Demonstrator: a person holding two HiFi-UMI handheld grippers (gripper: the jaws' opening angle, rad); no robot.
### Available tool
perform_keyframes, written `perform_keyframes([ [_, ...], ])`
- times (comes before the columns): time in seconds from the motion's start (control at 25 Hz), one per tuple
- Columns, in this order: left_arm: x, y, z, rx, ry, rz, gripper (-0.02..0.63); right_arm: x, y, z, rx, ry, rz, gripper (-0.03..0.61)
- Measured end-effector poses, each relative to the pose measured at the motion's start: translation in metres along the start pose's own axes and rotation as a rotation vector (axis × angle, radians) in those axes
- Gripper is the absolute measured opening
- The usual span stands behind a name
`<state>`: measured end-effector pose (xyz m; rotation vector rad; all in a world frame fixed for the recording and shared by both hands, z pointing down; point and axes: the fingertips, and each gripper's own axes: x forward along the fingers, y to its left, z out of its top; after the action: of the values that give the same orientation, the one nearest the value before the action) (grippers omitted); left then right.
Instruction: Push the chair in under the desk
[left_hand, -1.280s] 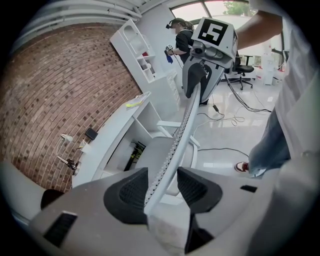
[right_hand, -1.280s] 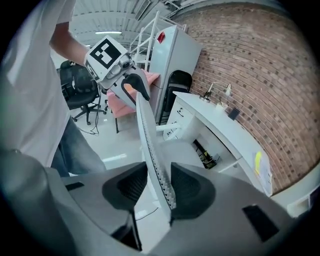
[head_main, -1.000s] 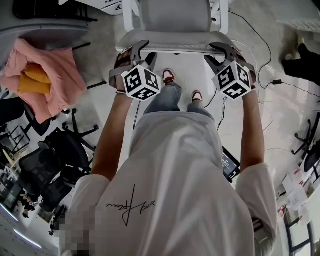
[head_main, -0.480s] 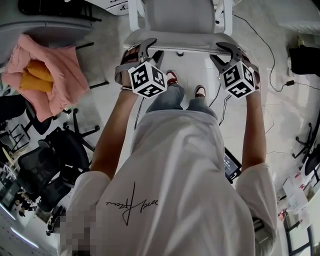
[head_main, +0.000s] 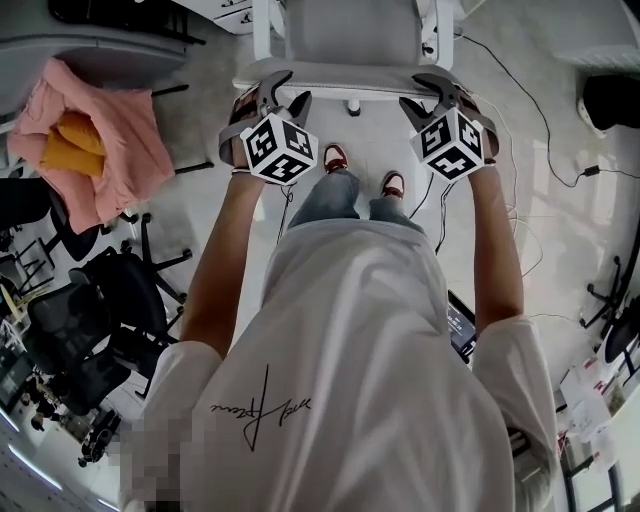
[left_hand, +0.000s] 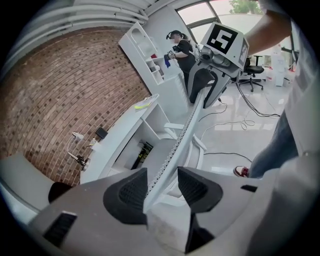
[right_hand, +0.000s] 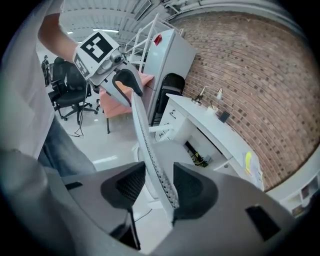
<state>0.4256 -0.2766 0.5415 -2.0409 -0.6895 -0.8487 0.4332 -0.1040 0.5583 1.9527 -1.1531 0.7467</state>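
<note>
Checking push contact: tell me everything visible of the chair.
The chair is a white office chair, upright, facing a white desk along a brick wall. Its backrest is perforated mesh in a pale frame, with white armrest posts either side. The backrest's top edge stands between the fingers of the left gripper and the right gripper. The right one has just been opening, and neither clamps the edge.
</note>
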Motion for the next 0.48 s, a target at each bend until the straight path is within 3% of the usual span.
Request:
perform_keyframes([
  [0.28,-0.026,-0.020,0.003,-0.097,-0.019,0.048,0.179,-0.013,-0.003,-0.002,0.017,-0.061,0.019,0.186],
  [0.48,-0.039,-0.042,0.002,-0.298,-0.066,0.009,0.172,-0.030,0.000,0.000,0.022,-0.090,-0.002,0.169],
])
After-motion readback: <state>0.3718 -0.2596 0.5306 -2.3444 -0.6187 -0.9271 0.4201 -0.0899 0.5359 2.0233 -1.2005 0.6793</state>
